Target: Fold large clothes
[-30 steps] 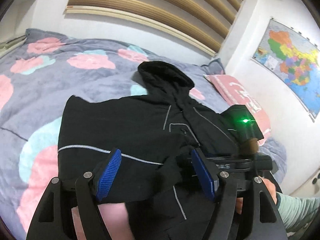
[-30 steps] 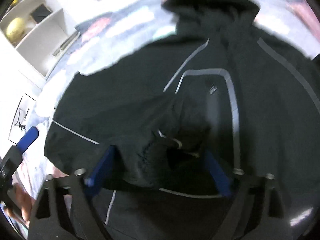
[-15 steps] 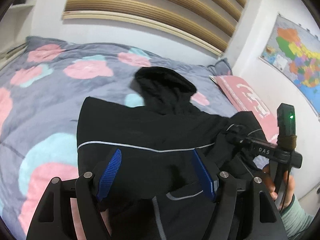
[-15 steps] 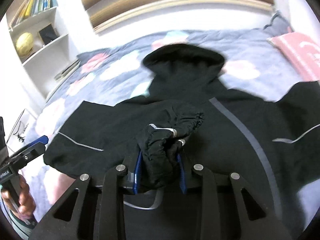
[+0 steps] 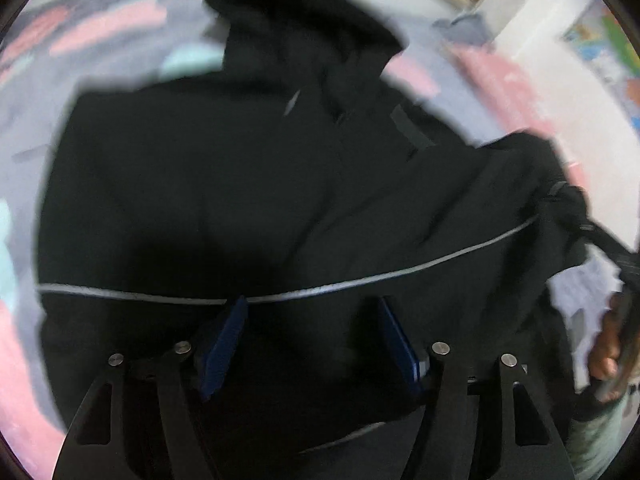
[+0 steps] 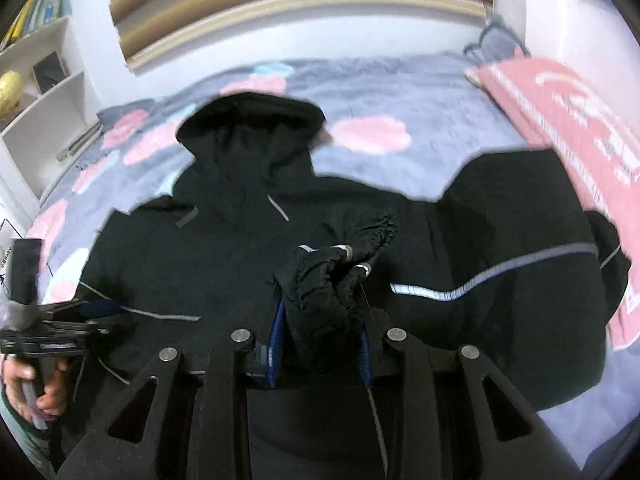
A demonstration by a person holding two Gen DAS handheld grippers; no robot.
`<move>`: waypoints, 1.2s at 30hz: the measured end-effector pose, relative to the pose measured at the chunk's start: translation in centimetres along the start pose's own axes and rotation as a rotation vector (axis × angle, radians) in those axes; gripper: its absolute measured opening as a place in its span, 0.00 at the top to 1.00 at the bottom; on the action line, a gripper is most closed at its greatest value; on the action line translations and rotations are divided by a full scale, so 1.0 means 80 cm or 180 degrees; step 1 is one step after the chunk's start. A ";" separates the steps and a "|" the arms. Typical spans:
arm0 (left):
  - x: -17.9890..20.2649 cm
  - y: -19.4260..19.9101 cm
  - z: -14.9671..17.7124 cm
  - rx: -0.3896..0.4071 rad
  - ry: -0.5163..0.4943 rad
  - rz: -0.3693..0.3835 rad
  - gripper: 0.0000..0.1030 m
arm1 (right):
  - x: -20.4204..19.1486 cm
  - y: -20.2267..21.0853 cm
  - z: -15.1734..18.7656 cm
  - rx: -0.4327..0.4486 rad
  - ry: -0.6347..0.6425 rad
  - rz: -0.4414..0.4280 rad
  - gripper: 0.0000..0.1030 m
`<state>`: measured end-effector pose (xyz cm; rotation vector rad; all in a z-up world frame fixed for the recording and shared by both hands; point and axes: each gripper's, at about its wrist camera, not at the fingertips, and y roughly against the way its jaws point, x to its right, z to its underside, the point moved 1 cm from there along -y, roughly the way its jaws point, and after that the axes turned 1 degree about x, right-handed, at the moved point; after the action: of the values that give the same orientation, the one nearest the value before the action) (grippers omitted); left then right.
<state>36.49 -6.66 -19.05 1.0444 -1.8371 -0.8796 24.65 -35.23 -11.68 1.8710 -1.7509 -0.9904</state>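
Looking along the left tongs (image 5: 312,340), their two blue pads stand wide apart over the one black hooded jacket with grey piping (image 5: 240,184), gripping nothing, seemingly ready to pin the body flat on the grey bed cover with pink and teal blotches (image 5: 100,28). From the right view, the right tongs (image 6: 320,344) are clamped on one bunched elastic black cuff (image 6: 360,236), likely to carry that sleeve across the chest. One pink pillow (image 6: 560,120) lies beside the jacket.

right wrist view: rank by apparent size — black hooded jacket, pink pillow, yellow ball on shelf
1. Black hooded jacket, fills most of the frame.
2. Pink pillow, long strip along the right edge.
3. Yellow ball on the white shelf, smallest, though farthest away and cut by the frame edge.
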 end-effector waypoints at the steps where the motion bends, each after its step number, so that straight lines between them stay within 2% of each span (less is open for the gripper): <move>1: 0.003 -0.002 0.002 0.0035 -0.0046 -0.0052 0.34 | 0.007 -0.002 0.005 -0.0058 -0.0073 -0.0020 0.62; 3: 0.007 0.000 0.003 0.0037 -0.0096 -0.0112 0.34 | 0.017 0.002 0.010 -0.0050 -0.0177 0.0041 0.60; 6: 0.008 0.001 0.004 0.0041 -0.0107 -0.0126 0.34 | 0.023 0.023 0.012 0.0104 -0.0220 0.0046 0.60; 10: 0.010 0.004 0.007 0.0084 -0.0103 -0.0146 0.34 | -0.010 0.025 0.014 0.0083 -0.0044 -0.0106 0.60; 13: 0.012 0.006 0.009 0.0127 -0.0132 -0.0189 0.34 | -0.040 -0.024 0.033 -0.0310 0.0125 -0.0071 0.60; 16: 0.025 0.017 0.012 0.0212 -0.0251 -0.0304 0.34 | -0.030 -0.080 0.060 -0.0829 -0.0016 0.0051 0.61; 17: 0.033 0.023 0.012 0.0247 -0.0297 -0.0309 0.34 | -0.027 -0.084 0.064 -0.0870 -0.0048 0.0020 0.61; 20: 0.072 0.048 0.008 0.0411 -0.0491 -0.0229 0.34 | -0.024 -0.056 0.057 -0.0751 0.0018 -0.0090 0.61; 23: 0.122 0.071 -0.001 0.0575 -0.0694 -0.0103 0.34 | -0.008 0.005 0.045 -0.0468 0.0033 -0.0217 0.58; 25: 0.164 0.078 -0.008 0.0652 -0.0819 0.0069 0.34 | 0.023 0.053 0.036 -0.0227 -0.0027 -0.0217 0.42; 27: 0.210 0.075 -0.017 0.0670 -0.0930 0.0269 0.34 | 0.062 0.094 0.029 0.0015 -0.0125 -0.0104 0.36; 30: 0.278 0.056 -0.027 0.0679 -0.1115 0.0439 0.34 | 0.137 0.135 0.011 0.0251 -0.0300 0.0191 0.35; 32: 0.314 0.035 -0.034 0.0663 -0.1198 0.0501 0.34 | 0.202 0.153 0.001 0.0307 -0.0498 0.0431 0.35; 36: 0.370 -0.030 -0.049 0.0475 -0.1110 0.0778 0.34 | 0.306 0.167 -0.004 0.0366 -0.0875 0.0665 0.35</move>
<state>31.49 -34.84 -10.24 0.7647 -2.2960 -0.8241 14.79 -61.03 -7.67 1.6344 -2.1540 -1.1281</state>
